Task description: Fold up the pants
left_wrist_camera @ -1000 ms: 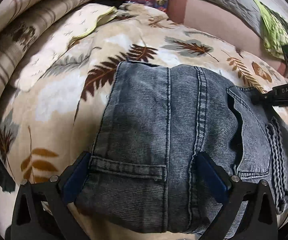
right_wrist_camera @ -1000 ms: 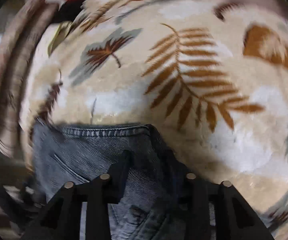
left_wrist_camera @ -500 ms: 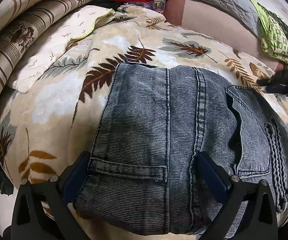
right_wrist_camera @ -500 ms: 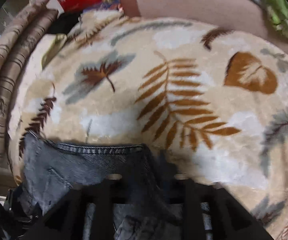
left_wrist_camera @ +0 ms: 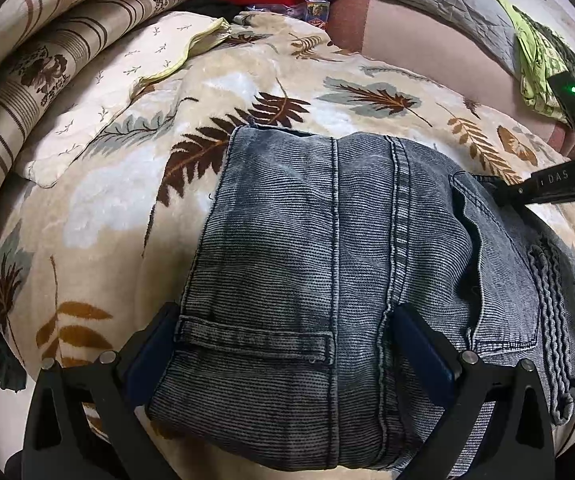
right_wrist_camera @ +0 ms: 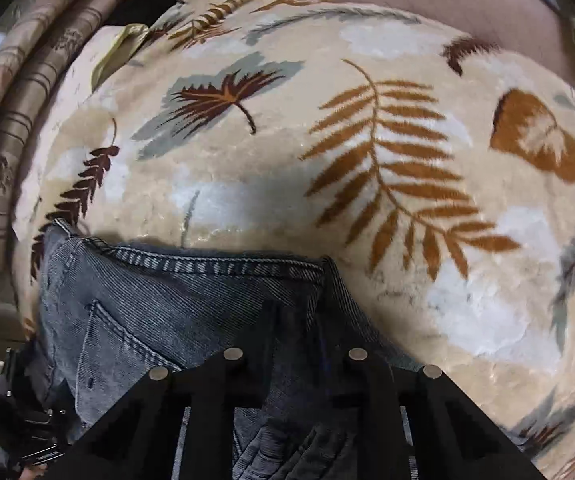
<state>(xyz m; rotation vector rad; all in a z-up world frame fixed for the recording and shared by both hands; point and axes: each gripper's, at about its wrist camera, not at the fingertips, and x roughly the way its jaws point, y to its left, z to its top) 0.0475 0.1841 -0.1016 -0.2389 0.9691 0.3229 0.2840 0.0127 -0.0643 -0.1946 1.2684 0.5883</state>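
Your folded grey denim pants [left_wrist_camera: 327, 264] lie on the leaf-print blanket [left_wrist_camera: 119, 208], their far edge straight and well short of the blanket's far edge, where a pink mattress strip [left_wrist_camera: 419, 40] shows. Your left gripper [left_wrist_camera: 287, 344] sits spread wide over the near end of the fold, one finger at the left edge, the other on the thick seam. Your right gripper [right_wrist_camera: 295, 320] has its fingers drawn close together, pinching denim at the waistband corner [right_wrist_camera: 319, 268]. Bare blanket runs left toward the pale pillow [left_wrist_camera: 127, 92] and striped bedding [left_wrist_camera: 47, 64]; a green cloth [left_wrist_camera: 543, 64] lies at the far right.
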